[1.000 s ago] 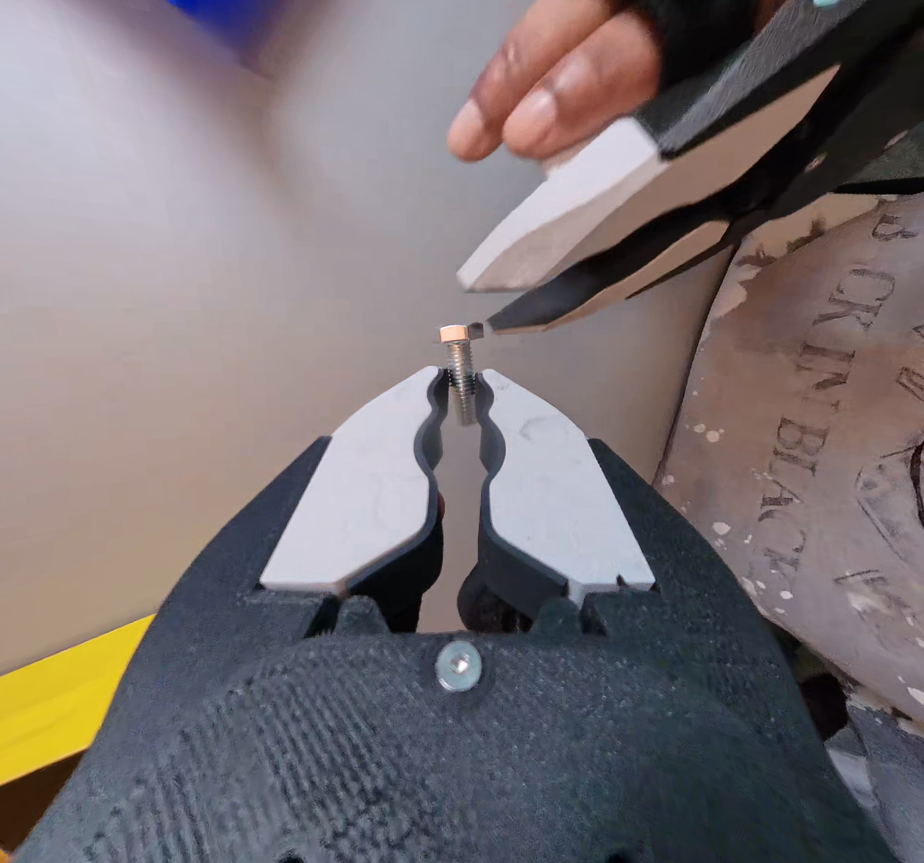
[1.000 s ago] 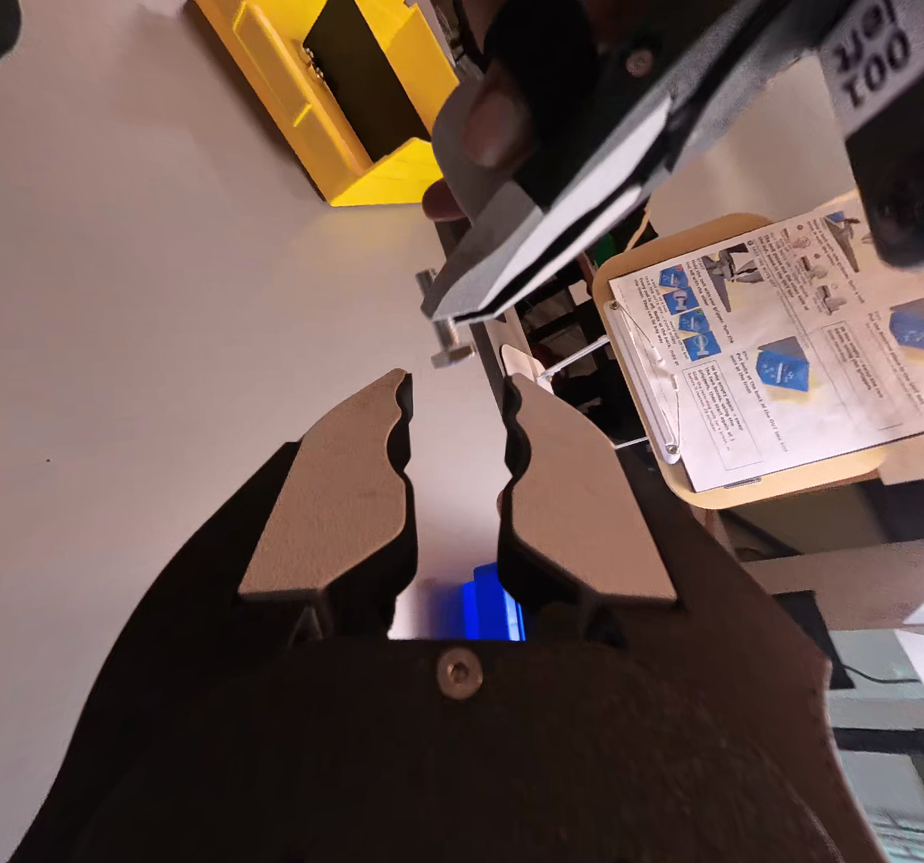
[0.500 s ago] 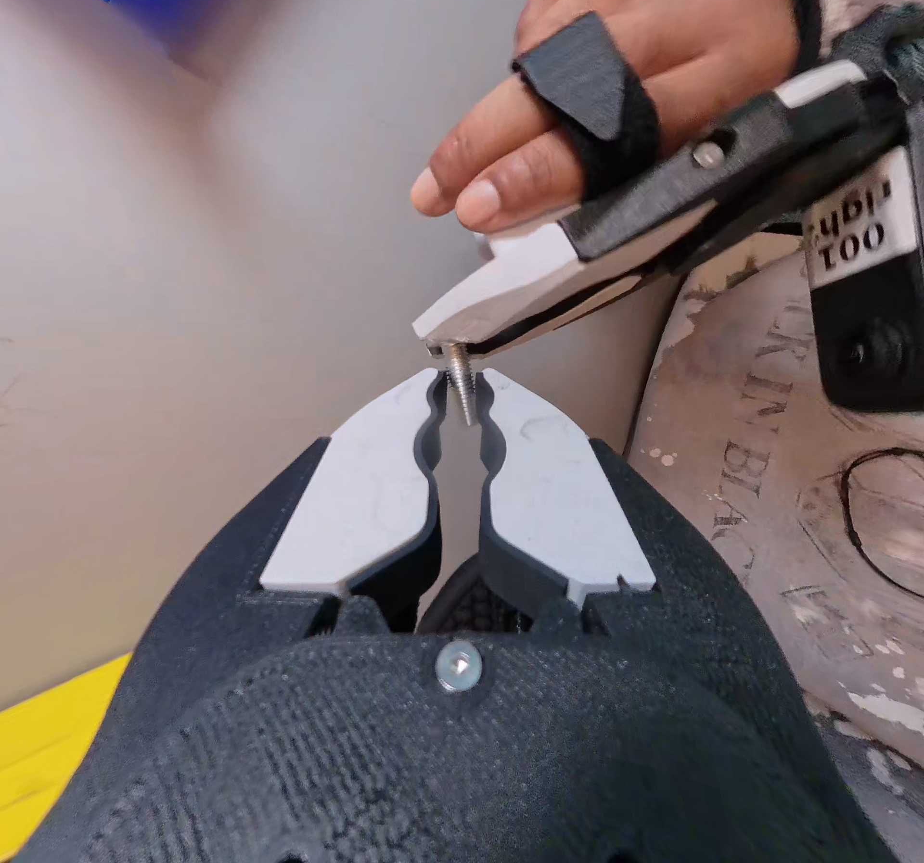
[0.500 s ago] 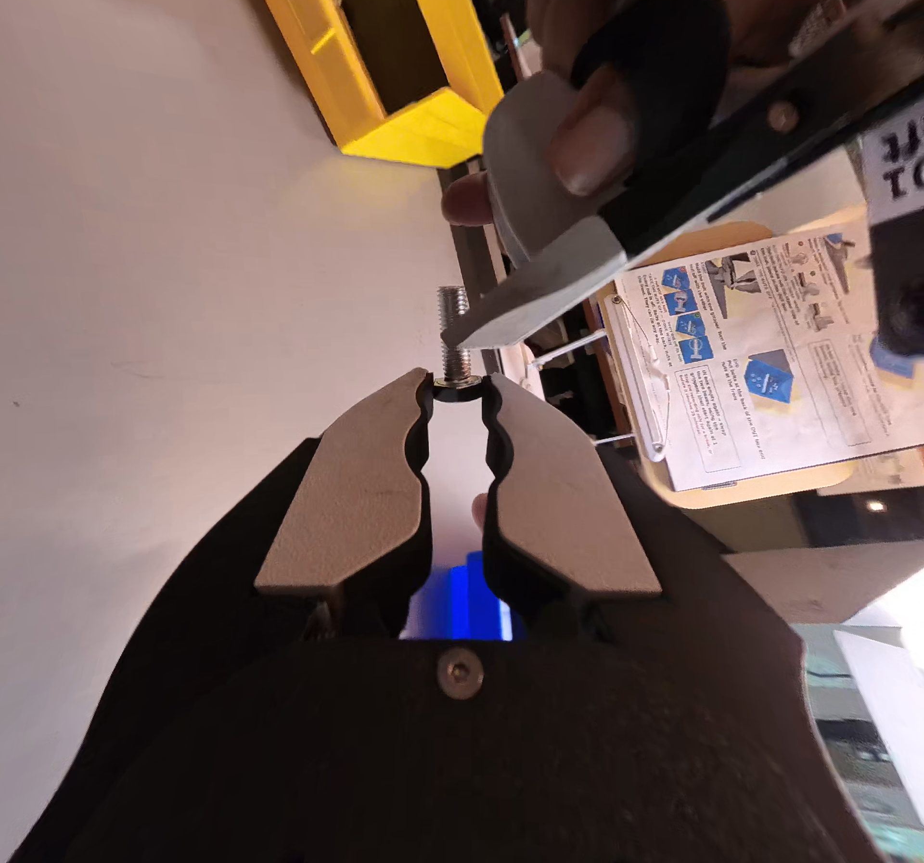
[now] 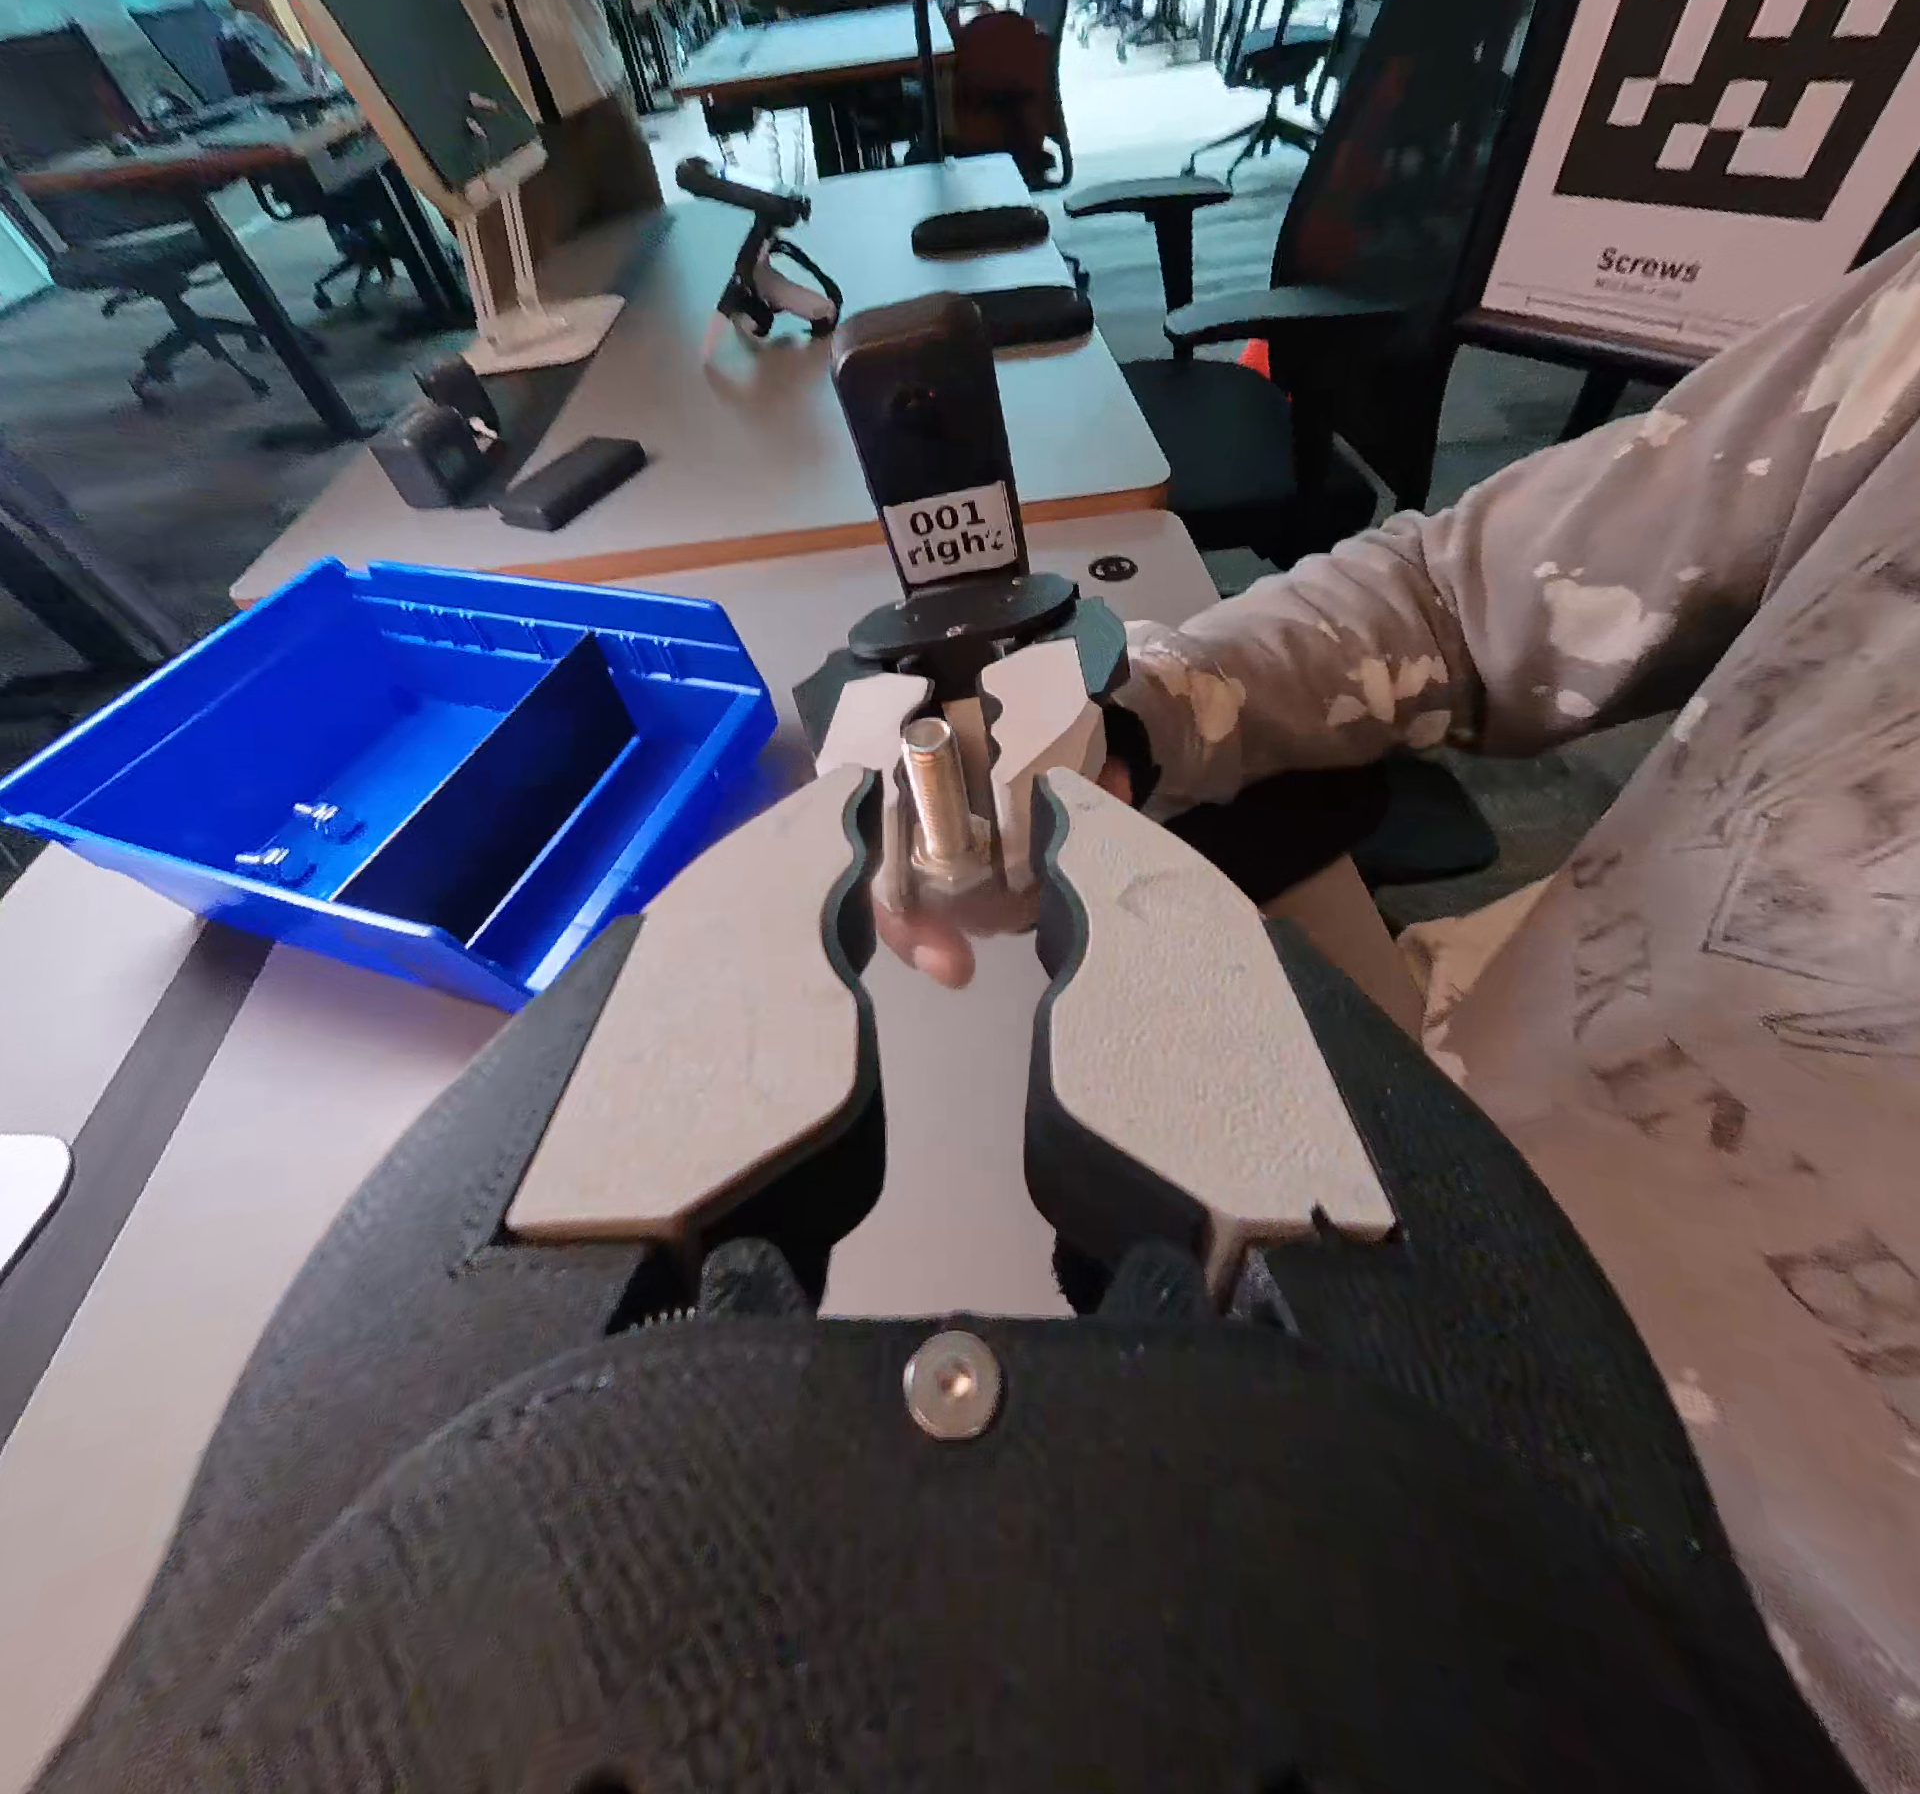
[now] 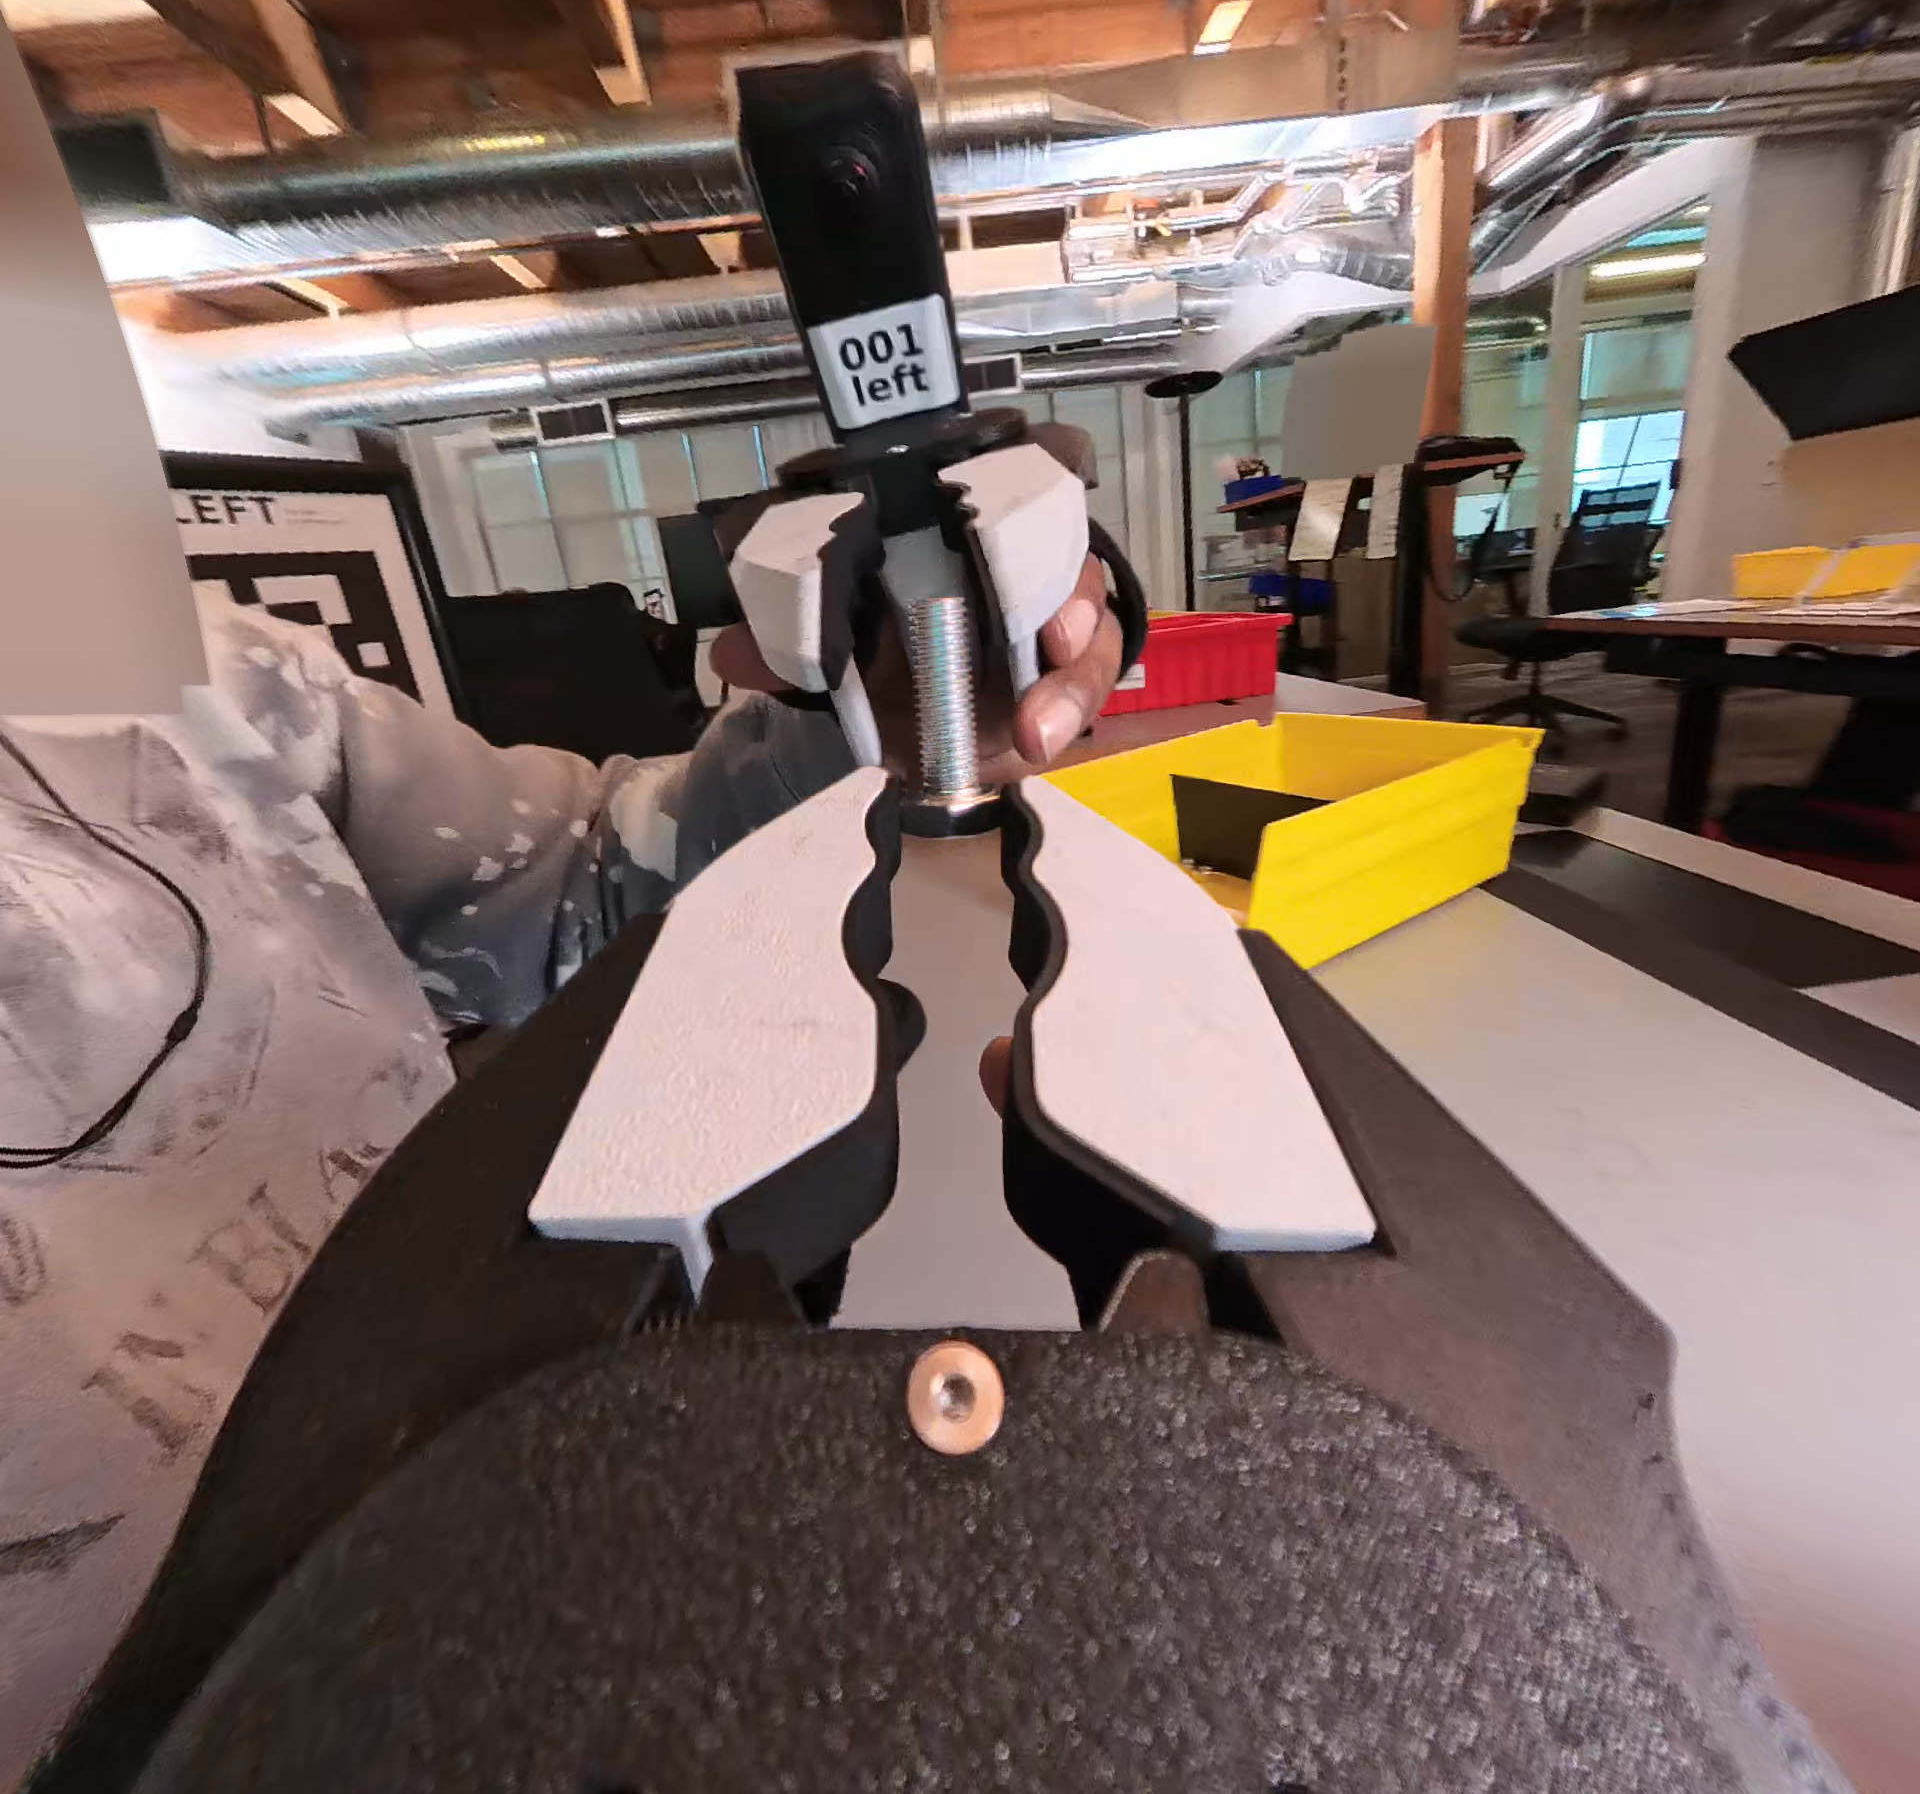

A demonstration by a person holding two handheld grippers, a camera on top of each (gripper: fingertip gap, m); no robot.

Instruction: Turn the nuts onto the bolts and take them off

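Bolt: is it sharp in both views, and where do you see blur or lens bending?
Right wrist view: the bolt has sharp threads, while the ceiling pipes are smeared and bowed by the wide lens. Left wrist view: the bolt is soft, with glare on its shaft; the blue bin is crisp.

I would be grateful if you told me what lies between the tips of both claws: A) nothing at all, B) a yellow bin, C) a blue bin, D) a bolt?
D: the bolt lies between the tips of the left claw and the right claw.
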